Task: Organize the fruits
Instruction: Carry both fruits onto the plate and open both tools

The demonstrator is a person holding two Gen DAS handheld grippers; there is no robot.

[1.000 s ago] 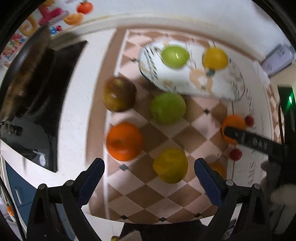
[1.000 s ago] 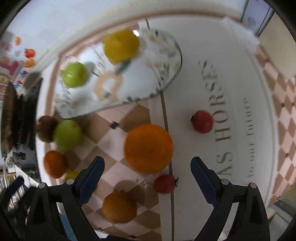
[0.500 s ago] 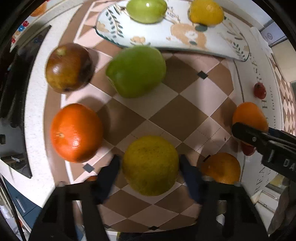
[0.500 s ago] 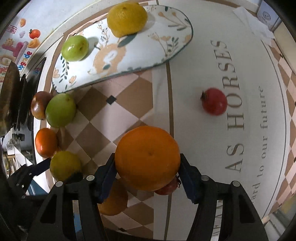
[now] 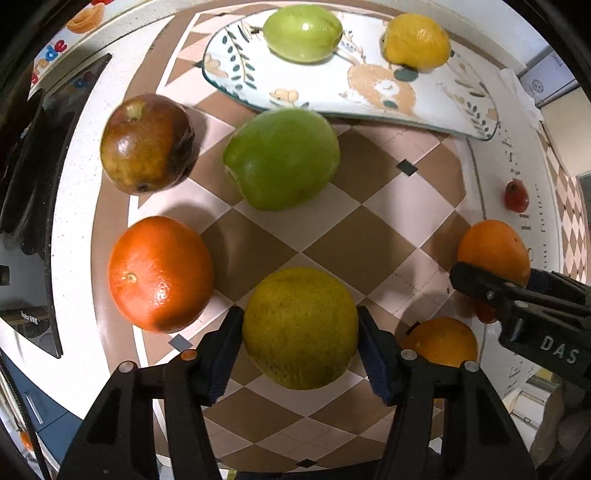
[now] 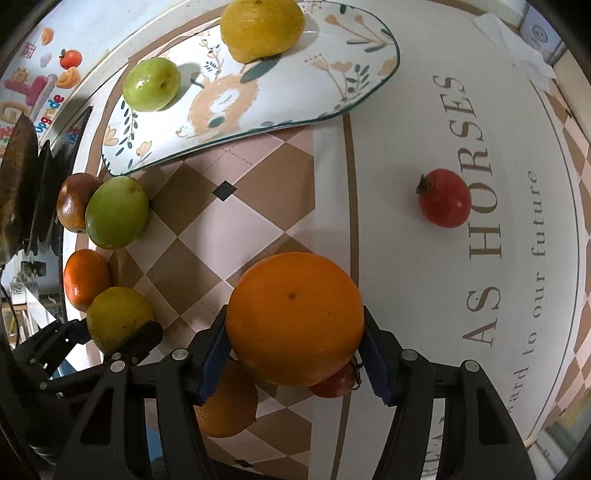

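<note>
My left gripper (image 5: 300, 341) is shut on a yellow-green citrus fruit (image 5: 300, 326), its blue pads pressed on both sides. My right gripper (image 6: 294, 349) is shut on a large orange (image 6: 294, 317). Both fruits are low over the checkered cloth (image 5: 354, 243). The patterned plate (image 5: 369, 92) at the back holds a green fruit (image 5: 303, 33) and a lemon (image 5: 416, 40). Loose nearby lie a big green fruit (image 5: 282, 164), a brown-red fruit (image 5: 147, 143), a deep orange (image 5: 160, 273) and another orange (image 5: 441, 341). The right gripper with its orange (image 5: 493, 251) also shows at the right of the left wrist view.
A small red fruit (image 6: 445, 197) lies on the white lettered part of the cloth, and a second one (image 6: 334, 380) sits under the held orange. A black stovetop (image 5: 40, 206) borders the left side. A white box (image 6: 537, 35) stands at the back right.
Both grippers came down over their fruits and closed: the left onto the yellow-green citrus, the right onto the large orange. Since half a second ago little has moved.
</note>
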